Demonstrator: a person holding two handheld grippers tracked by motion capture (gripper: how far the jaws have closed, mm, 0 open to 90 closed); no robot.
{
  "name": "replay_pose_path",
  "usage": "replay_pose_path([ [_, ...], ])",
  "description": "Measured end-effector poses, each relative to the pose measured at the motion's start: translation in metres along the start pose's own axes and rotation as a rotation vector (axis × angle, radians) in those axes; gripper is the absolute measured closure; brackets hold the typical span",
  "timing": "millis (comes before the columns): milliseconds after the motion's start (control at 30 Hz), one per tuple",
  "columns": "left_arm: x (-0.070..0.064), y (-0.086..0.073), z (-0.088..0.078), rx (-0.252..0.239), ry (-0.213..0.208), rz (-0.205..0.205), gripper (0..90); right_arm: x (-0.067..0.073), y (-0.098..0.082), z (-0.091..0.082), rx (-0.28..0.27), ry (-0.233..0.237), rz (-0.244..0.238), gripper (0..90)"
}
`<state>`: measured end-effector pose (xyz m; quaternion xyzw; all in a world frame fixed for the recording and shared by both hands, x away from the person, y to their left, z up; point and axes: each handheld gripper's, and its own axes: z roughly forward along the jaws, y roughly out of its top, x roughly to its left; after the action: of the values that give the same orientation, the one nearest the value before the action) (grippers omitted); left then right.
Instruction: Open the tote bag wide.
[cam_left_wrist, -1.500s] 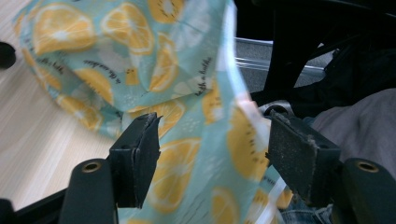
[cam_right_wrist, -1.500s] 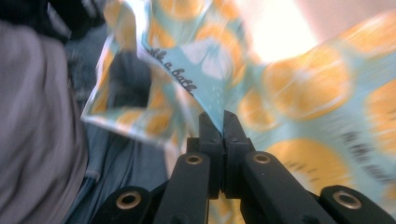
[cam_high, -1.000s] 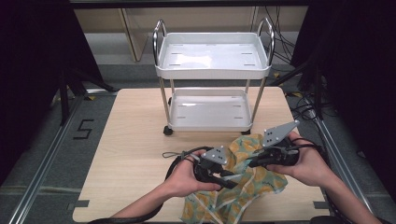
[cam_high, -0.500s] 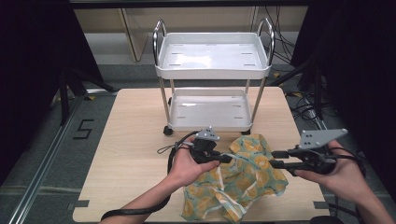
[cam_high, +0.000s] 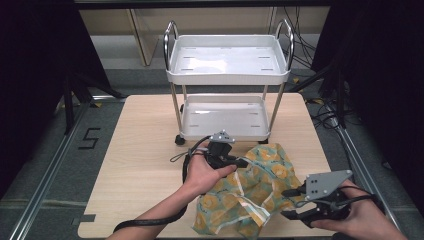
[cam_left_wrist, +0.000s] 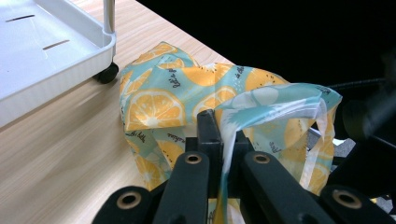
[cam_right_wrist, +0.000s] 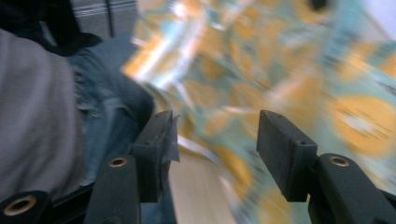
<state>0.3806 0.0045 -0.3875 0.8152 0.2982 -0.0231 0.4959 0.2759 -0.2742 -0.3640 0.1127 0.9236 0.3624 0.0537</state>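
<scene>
A teal cloth bag (cam_high: 257, 187) printed with orange slices lies crumpled on the wooden table (cam_high: 145, 145), near its front right. My left gripper (cam_high: 244, 163) reaches over the bag's far edge; in the left gripper view it (cam_left_wrist: 223, 127) is shut on a thin teal fold of the bag (cam_left_wrist: 159, 100), which rises between the jaws. My right gripper (cam_high: 289, 203) hovers off the bag's right side by the table's front edge. Its jaws have just been opening and stand apart (cam_right_wrist: 212, 135) with nothing between them; the blurred bag (cam_right_wrist: 289, 60) lies beyond.
A white two-shelf cart (cam_high: 230, 80) with chrome posts stands at the back of the table, its lower tray (cam_left_wrist: 46, 88) and a wheel close behind the bag. A person's trousers show past the table's front edge in the right gripper view.
My right gripper has let go of the bag, opened, and moved right and toward the table's front edge. My left gripper has closed on the bag's fold and stayed nearly in place.
</scene>
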Motion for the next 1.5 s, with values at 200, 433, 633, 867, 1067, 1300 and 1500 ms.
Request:
replay_pose_path([
  [200,-0.001,-0.001,0.001,0.005,0.010,0.001,89.4,0.009,0.009,0.030,0.003,0.092,-0.027,46.2],
  [433,0.000,-0.002,0.000,0.008,0.016,-0.006,89.4,0.015,0.017,0.054,0.018,0.177,-0.038,59.3],
  [633,-0.002,-0.003,-0.003,0.003,0.014,0.043,88.4,0.001,0.019,0.048,0.014,0.176,0.018,90.0],
  [867,-0.009,-0.001,-0.017,-0.052,0.006,0.160,51.1,-0.025,0.028,0.019,-0.022,0.002,0.039,90.0],
  [1067,-0.019,0.006,-0.028,-0.074,-0.027,0.263,41.4,-0.047,0.036,0.004,-0.044,-0.091,0.048,90.0],
  [1300,-0.027,0.010,-0.024,-0.064,-0.069,0.322,35.1,-0.058,0.043,0.002,-0.038,-0.121,0.051,90.0],
  [1500,-0.027,0.014,-0.027,-0.095,-0.102,0.330,34.3,-0.063,0.043,0.005,-0.046,-0.135,0.061,90.0],
])
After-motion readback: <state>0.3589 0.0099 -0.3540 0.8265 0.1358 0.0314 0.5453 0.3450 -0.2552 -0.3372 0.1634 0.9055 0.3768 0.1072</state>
